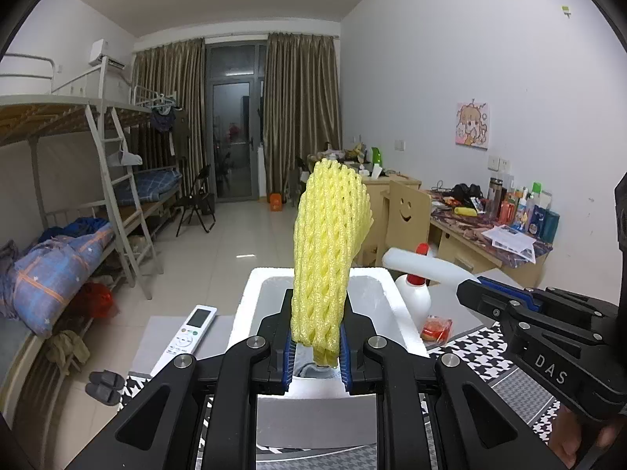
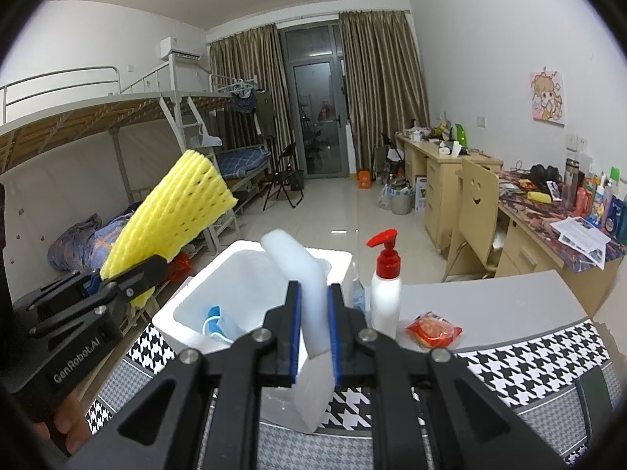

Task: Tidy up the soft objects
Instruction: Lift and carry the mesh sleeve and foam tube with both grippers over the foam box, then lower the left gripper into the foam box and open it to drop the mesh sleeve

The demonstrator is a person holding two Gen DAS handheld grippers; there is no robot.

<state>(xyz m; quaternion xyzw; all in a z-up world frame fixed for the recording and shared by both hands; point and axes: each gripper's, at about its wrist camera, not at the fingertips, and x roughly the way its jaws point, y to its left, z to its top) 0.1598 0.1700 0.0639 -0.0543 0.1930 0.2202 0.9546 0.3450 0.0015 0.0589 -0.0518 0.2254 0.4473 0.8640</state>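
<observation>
My left gripper [image 1: 317,305] is shut on the lower end of a yellow foam net sleeve [image 1: 329,243], which stands up above a white foam box [image 1: 254,286]. In the right wrist view that sleeve [image 2: 172,207] leans to the upper right from the left gripper [image 2: 156,266], left of the box [image 2: 219,266]. My right gripper [image 2: 313,288] is shut on a white foam sheet [image 2: 294,258] over the box's near right corner. A blue face mask [image 2: 215,321] lies inside the box. The right gripper [image 1: 482,293] and its sheet [image 1: 423,264] also show at the right of the left wrist view.
A white pump bottle with a red top [image 2: 386,286] and a red snack packet [image 2: 433,331] sit right of the box. A white remote control [image 1: 188,333] lies to its left. A houndstooth cloth [image 2: 529,364] covers the near table. Bunk beds stand left, desks right.
</observation>
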